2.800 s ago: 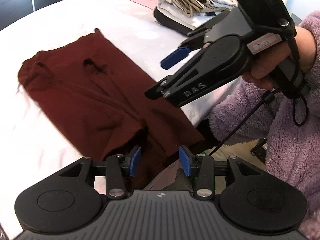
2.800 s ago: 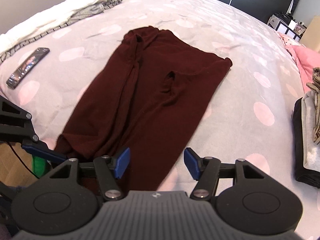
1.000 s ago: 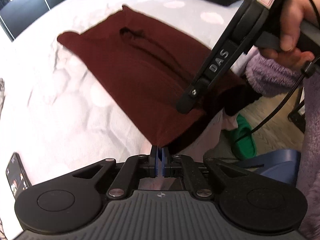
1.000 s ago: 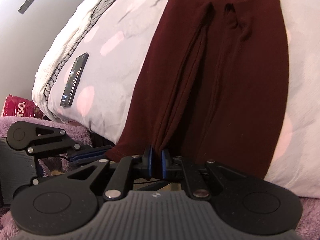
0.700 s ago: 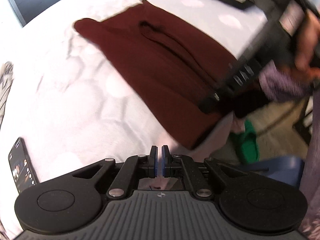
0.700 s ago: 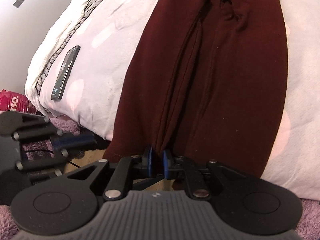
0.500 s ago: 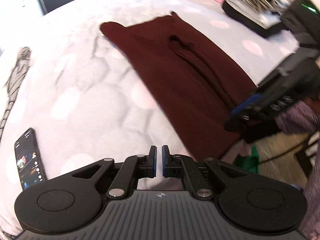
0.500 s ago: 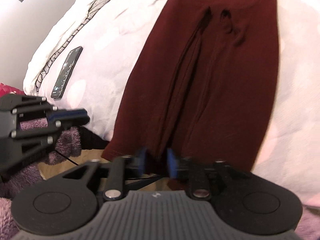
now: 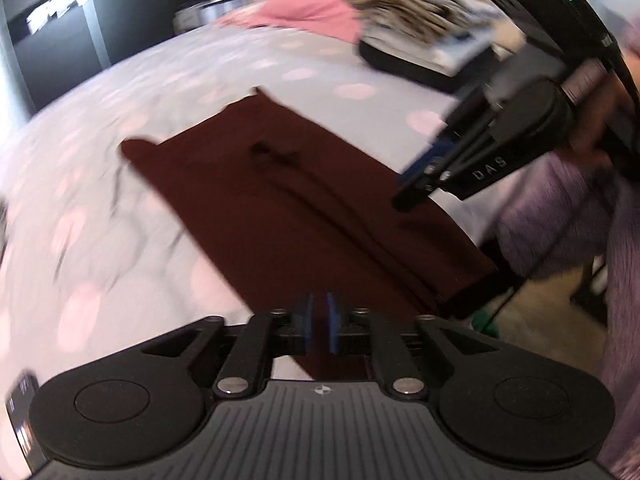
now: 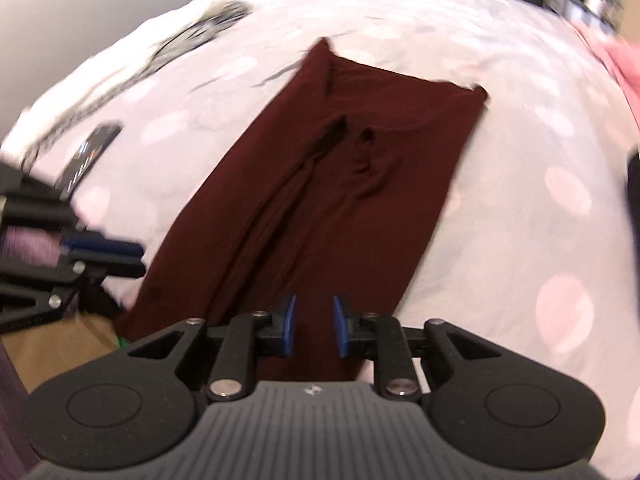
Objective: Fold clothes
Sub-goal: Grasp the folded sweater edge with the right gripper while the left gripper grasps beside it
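You've got the dark red garment [image 10: 340, 184] lying flat and lengthwise on the spotted bedspread [image 10: 520, 128], already narrowed into one long strip, its near end hanging off the bed edge. That reads as the first fold done; I'd say the crosswise folds are what's left, and then it joins the stack of folded clothes [image 9: 420, 28] over by the pink fabric [image 9: 316, 8].

Your left gripper [image 9: 318, 322] shows a thin gap between its blue pads, over the near hem with nothing pinched. Your right gripper [image 10: 314, 330] is parted wider, also empty, poised above that same end. Both views are blurred, so whether a pad brushes the cloth is hard to call.

Writing: "DAS" is printed on the side of your right gripper. A phone [image 10: 90, 156] lies left of the garment, its screen too smeared to read.
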A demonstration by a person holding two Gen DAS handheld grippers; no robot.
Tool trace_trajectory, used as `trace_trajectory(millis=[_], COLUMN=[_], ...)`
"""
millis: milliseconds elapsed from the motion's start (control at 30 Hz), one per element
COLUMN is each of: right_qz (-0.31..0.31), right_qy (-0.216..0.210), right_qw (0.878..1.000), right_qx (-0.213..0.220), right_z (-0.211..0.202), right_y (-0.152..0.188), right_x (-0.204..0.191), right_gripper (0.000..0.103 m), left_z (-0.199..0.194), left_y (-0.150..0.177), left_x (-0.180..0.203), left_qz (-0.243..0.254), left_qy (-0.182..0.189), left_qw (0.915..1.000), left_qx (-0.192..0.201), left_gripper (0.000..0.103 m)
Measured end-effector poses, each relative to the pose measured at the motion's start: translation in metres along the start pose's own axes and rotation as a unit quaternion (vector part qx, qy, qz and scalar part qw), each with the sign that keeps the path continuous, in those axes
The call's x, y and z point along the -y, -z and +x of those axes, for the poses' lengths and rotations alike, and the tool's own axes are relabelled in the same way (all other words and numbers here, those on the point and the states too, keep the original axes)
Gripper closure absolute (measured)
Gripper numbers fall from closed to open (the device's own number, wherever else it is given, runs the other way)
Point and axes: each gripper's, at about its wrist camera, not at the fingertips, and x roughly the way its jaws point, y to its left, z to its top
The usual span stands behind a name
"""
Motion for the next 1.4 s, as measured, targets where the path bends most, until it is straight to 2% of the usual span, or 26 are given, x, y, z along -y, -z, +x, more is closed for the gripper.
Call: trace_trajectory(millis=[100, 167, 267, 367, 433, 533, 600, 667, 733, 833, 900, 1000, 1133, 1233, 1333, 1367, 1400], right_qz=[-0.052, -0.078, -0.124, -0.164, -0.202, -0.273, -0.308, -0.336, -0.363, -0.401, -0.44, -0.506, -0.574, -0.582, -0.592, -0.595, -0.599], right_qy=[-0.005, -0.022, -0.049, -0.074, -0.079, -0.064, -0.052, -0.039, -0.029, -0.01, 0.015, 0.066, 0.139, 0.147, 0.154, 0.156, 0.159], right_qw=[0.999, 0.997, 0.991, 0.984, 0.976, 0.959, 0.948, 0.939, 0.929, 0.914, 0.896, 0.859, 0.807, 0.799, 0.791, 0.788, 0.784], right_qx=[-0.002, 0.0, 0.008, -0.002, -0.013, -0.037, -0.054, -0.065, -0.068, -0.063, -0.059, -0.047, -0.015, -0.025, -0.024, -0.023, -0.023], right_z=[-0.002, -0.004, -0.006, -0.003, -0.001, 0.007, 0.014, 0.019, 0.022, 0.025, 0.03, 0.037, 0.041, 0.046, 0.053, 0.053, 0.053], right_y=[0.006, 0.009, 0.012, 0.015, 0.019, 0.03, 0.038, 0.045, 0.053, 0.064, 0.075, 0.094, 0.111, 0.115, 0.12, 0.122, 0.123], right_x=[-0.004, -0.009, -0.022, -0.035, -0.047, -0.062, -0.068, -0.07, -0.071, -0.079, -0.088, -0.103, -0.114, -0.113, -0.114, -0.116, -0.117], right_gripper=[0.078, 0.072, 0.067, 0.062, 0.045, 0.043, 0.042, 0.041, 0.038, 0.035, 0.03, 0.03, 0.031, 0.03, 0.028, 0.028, 0.028], left_z=[0.003, 0.004, 0.005, 0.011, 0.018, 0.023, 0.026, 0.027, 0.029, 0.032, 0.034, 0.028, 0.022, 0.032, 0.046, 0.05, 0.051], left_y=[0.001, 0.004, 0.008, 0.014, 0.021, 0.041, 0.052, 0.06, 0.068, 0.078, 0.083, 0.09, 0.1, 0.114, 0.129, 0.131, 0.129], left_x=[0.014, 0.021, 0.031, 0.039, 0.046, 0.055, 0.056, 0.055, 0.054, 0.058, 0.06, 0.067, 0.074, 0.08, 0.087, 0.088, 0.089], left_qz=[0.059, 0.103, 0.161, 0.213, 0.259, 0.332, 0.364, 0.382, 0.388, 0.404, 0.42, 0.442, 0.493, 0.538, 0.583, 0.585, 0.579], left_qy=[0.006, 0.005, 0.01, 0.029, 0.031, 0.013, 0.006, -0.003, -0.012, -0.027, -0.035, -0.051, -0.077, -0.095, -0.131, -0.139, -0.141], left_qw=[0.9982, 0.9947, 0.9868, 0.9764, 0.965, 0.9426, 0.9307, 0.9236, 0.9209, 0.9139, 0.9066, 0.8952, 0.865, 0.8356, 0.799, 0.7962, 0.8002], left_qx=[-0.006, -0.01, -0.013, -0.015, -0.026, -0.037, -0.038, -0.036, -0.033, -0.022, -0.01, 0.014, 0.055, 0.056, 0.065, 0.064, 0.064], left_gripper=[0.073, 0.063, 0.061, 0.06, 0.059, 0.057, 0.055, 0.055, 0.054, 0.048, 0.041, 0.041, 0.041, 0.041, 0.041, 0.041, 0.043])
